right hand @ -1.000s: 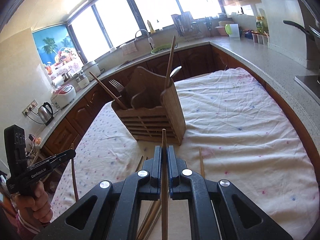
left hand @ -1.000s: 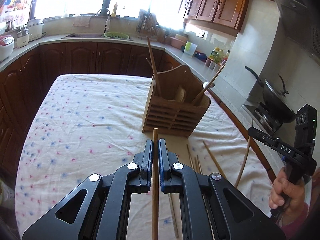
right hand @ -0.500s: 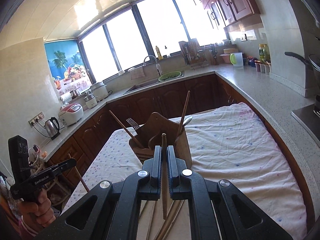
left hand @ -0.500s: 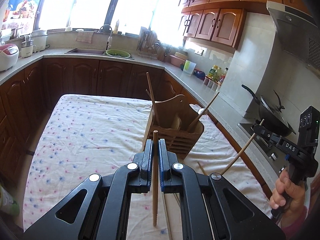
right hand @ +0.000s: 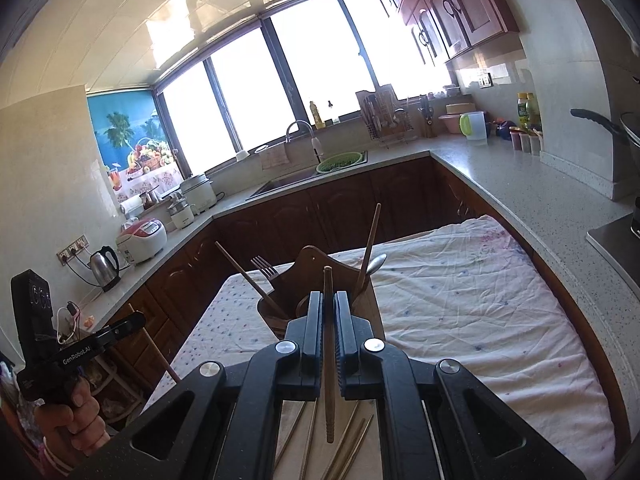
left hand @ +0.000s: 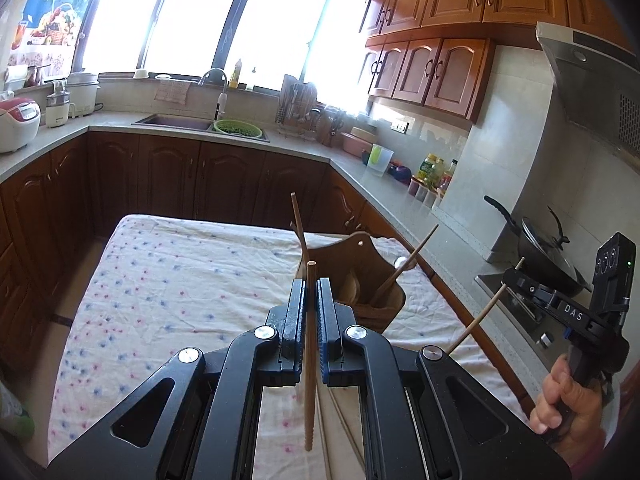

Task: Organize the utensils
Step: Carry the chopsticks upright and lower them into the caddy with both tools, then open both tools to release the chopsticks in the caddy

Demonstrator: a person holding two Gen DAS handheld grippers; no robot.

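Two chopsticks were in hand, one per claw. The left claw (left hand: 309, 304) was clamped on a wooden chopstick (left hand: 310, 356), its long axis along the fingers, blunt end forward toward the holder, ridged tip hanging back between the claw arms above the cloth. The right claw (right hand: 329, 316) gripped a second chopstick (right hand: 329, 360) the same way, lengthwise, tip downward. Both were lifted clear of the table (left hand: 168, 280), which wore a white floral cloth. The wooden utensil holder (right hand: 316, 264) stood just ahead, its lower body hidden behind the claws; from it leaned two chopsticks, a fork (right hand: 263, 267) and a spoon (right hand: 376, 263). Loose chopsticks (right hand: 352, 436) lay on the cloth beneath, largely cut off by the claw frames, so their number could not be told. Compartment divisions inside the holder were hard to make out.
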